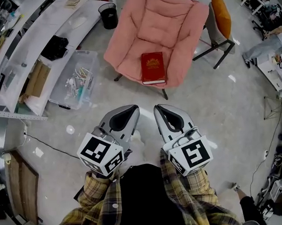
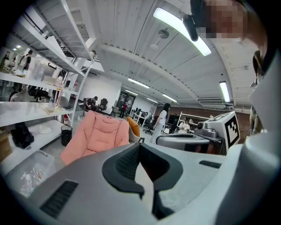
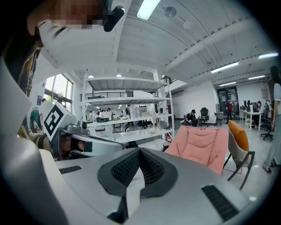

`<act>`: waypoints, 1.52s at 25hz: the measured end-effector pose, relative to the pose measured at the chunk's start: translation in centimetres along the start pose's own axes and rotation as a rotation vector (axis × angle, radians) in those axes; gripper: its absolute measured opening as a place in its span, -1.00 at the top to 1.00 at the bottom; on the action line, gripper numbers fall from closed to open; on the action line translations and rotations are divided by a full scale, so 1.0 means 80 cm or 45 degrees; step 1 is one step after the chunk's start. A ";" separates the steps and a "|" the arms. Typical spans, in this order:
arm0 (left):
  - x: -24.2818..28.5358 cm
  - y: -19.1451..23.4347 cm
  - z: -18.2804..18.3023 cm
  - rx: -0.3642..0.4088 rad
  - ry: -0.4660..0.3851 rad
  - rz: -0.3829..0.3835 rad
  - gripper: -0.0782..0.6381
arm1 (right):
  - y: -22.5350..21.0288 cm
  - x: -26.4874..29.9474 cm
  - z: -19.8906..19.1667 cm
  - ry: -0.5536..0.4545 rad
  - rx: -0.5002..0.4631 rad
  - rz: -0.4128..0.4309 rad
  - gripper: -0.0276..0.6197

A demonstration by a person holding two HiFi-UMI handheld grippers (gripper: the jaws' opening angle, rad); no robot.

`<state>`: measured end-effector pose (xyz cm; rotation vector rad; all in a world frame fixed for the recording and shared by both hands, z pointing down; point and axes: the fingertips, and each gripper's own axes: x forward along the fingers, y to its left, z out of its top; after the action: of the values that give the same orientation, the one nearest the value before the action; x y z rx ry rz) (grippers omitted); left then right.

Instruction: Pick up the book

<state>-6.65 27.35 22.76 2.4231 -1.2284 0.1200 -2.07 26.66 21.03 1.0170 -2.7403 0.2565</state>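
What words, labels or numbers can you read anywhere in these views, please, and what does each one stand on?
Book: gold print and an emblem on the red cover, too small to read.
Marker cubes: black-and-white square patterns only, no words or numbers.
No text in any of the views is legible.
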 end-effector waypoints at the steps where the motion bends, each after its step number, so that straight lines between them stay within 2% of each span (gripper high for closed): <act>1: 0.002 0.007 -0.001 -0.005 0.009 -0.009 0.77 | -0.002 0.006 -0.002 0.009 0.007 -0.013 0.87; 9: 0.036 0.048 -0.010 -0.069 0.088 -0.049 0.77 | -0.034 0.036 -0.017 0.089 0.068 -0.079 0.87; 14: 0.075 0.067 -0.003 -0.072 0.101 -0.041 0.77 | -0.070 0.060 -0.026 0.116 0.086 -0.066 0.87; 22: 0.153 0.100 0.046 -0.063 0.058 -0.009 0.77 | -0.154 0.110 0.007 0.094 0.057 -0.028 0.87; 29: 0.224 0.121 0.096 -0.029 0.003 0.022 0.77 | -0.238 0.126 0.035 0.060 0.047 -0.042 0.87; 38: 0.277 0.120 0.115 -0.019 -0.008 0.037 0.77 | -0.291 0.131 0.039 0.048 0.061 -0.019 0.87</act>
<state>-1.81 1.94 23.30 2.3953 -1.2631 0.1110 5.10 1.98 22.77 1.0337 -2.7043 0.3372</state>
